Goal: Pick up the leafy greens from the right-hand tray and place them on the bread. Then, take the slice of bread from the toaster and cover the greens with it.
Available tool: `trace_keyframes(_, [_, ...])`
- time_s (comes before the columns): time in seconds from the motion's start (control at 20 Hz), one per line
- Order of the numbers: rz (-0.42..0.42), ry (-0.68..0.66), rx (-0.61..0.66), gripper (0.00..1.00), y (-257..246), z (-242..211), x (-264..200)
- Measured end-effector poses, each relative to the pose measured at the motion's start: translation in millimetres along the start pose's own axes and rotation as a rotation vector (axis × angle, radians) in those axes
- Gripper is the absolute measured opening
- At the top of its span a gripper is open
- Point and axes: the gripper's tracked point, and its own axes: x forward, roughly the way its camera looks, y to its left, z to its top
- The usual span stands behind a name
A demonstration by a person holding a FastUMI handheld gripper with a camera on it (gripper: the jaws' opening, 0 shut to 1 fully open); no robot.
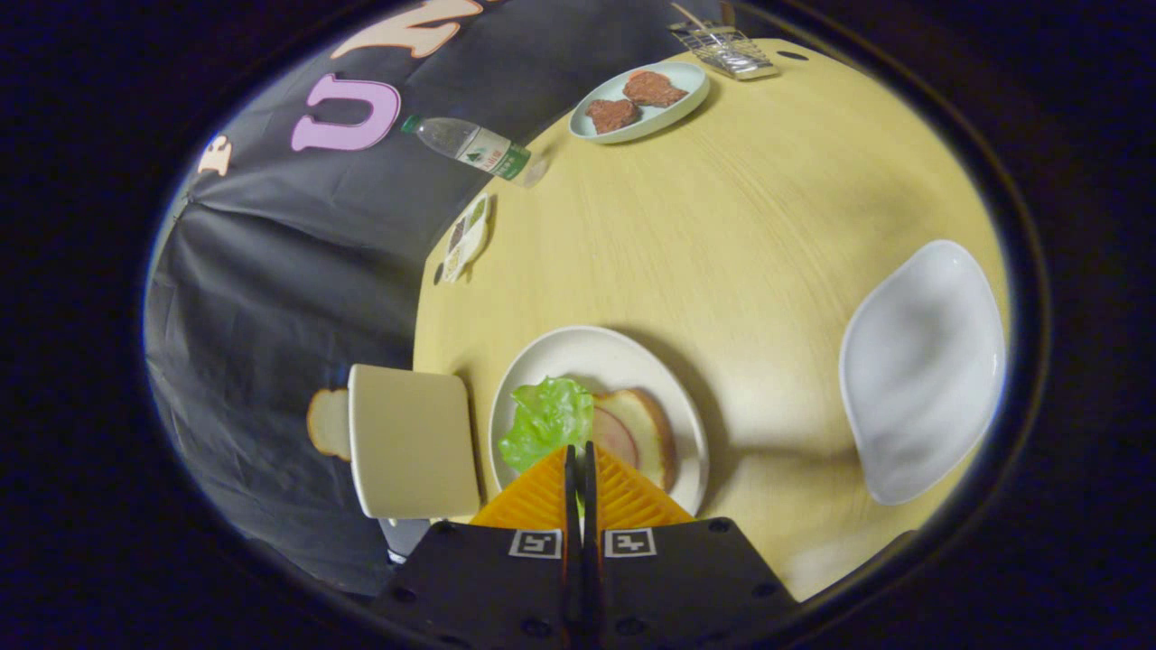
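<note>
While clamping greens (545, 421), gripper (579, 460)

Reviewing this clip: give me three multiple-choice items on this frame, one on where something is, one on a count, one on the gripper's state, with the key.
1. Where does the lettuce lie?
A. on the white tray
B. on the round plate, partly over the bread
C. on top of the toaster

2. How many brown meat pieces are on the pale blue plate?
A. one
B. two
C. four

3. How do the fingers of the gripper stand?
A. wide open
B. pressed nearly together, with the lettuce at their tips
C. clamped on the bottle

Key: 1 B, the leaf sits on the round plate beside and over the bread; 2 B, two pieces show; 3 B, only a thin slit parts the fingers.
</note>
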Motion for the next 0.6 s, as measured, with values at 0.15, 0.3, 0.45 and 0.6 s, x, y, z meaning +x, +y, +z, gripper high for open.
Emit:
trace_keyframes(0.15, [-0.051,-0.009,-0.026,0.26,-13,4,-1])
trace_keyframes(0.3, [-0.089,-0.049,-0.065,0.44,-22,11,-10])
trace_keyframes(0.45, [-0.122,-0.121,-0.104,0.76,-25,21,-28])
trace_keyframes(0.6, [-0.161,-0.23,-0.127,1.0,-22,34,-60])
